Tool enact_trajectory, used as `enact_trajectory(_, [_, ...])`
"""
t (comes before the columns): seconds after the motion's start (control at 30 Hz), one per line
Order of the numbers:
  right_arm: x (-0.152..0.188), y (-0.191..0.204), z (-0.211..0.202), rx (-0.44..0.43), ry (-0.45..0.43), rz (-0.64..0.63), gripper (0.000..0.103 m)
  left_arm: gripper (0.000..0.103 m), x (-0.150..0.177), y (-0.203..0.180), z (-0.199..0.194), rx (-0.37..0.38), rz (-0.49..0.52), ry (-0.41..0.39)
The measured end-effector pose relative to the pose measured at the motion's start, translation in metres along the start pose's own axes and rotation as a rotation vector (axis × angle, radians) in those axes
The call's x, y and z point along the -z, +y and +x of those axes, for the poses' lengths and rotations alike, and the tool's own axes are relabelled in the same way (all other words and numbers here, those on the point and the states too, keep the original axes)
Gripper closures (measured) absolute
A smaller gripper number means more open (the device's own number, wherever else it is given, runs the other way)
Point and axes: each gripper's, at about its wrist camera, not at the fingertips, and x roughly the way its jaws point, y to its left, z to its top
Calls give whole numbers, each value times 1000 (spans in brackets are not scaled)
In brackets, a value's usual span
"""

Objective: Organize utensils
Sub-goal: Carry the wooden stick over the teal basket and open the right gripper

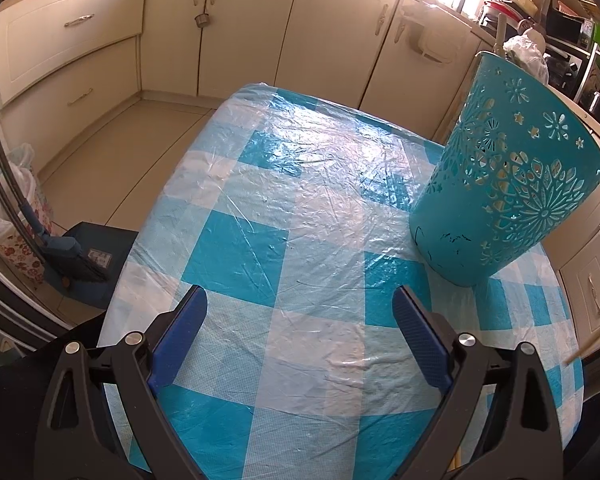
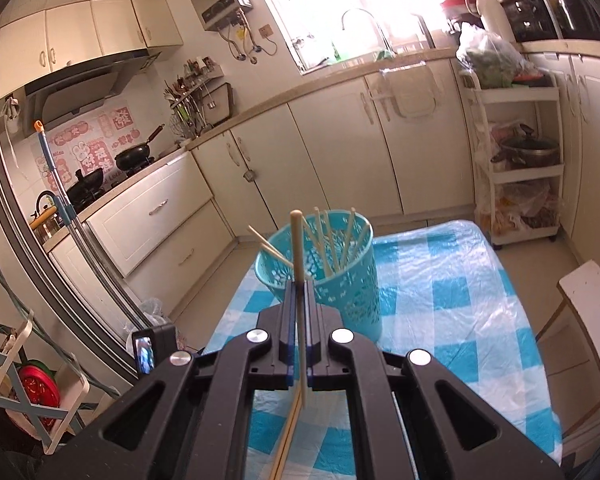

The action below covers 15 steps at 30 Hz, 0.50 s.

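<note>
A kitchen desk (image 1: 300,216) under a blue-and-white checked cloth, covered in clear plastic, carried a teal cut-out basket (image 2: 332,280) at this moment.

The right gripper (image 2: 299,292) had its fingers (image 2: 287,312) pressed together on a pale chopstick (image 2: 298,248). The stick stood nearly upright in the right wrist view, its long axis running top to bottom, its rounded end pointing up above the fingers and its other end passing down between them toward the camera. A second, tan stick (image 2: 288,436) showed below the grip, slanting down and to the left; whether it was held or lay on the desk could not be told.

The basket stood on the desk just beyond the clamped chopstick, open mouth up. Several more sticks (image 2: 332,244) leaned inside it, tips fanned out above the rim, and two (image 2: 270,250) angled out over its left edge.

The left gripper (image 1: 300,304) hung over the desk with its blue fingers (image 1: 180,336) spread wide apart and nothing between them. In its view the basket (image 1: 512,184) sat to the right, near the desk's edge, well apart from the fingers.

Cream cabinets (image 1: 236,32) lined the walls behind, and a bright window (image 2: 340,8) washed out the sink area.
</note>
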Motion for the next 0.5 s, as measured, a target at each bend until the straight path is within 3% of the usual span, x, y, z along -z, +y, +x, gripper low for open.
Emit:
enact_trajectory(0.3, [-68, 34, -22, -28, -156, -102, 99, 13, 0, 3, 1, 9, -16, 2])
enact_trajectory(0.5, [-90, 36, 12, 25, -183, -131, 99, 13, 0, 5, 0, 15, -26, 0])
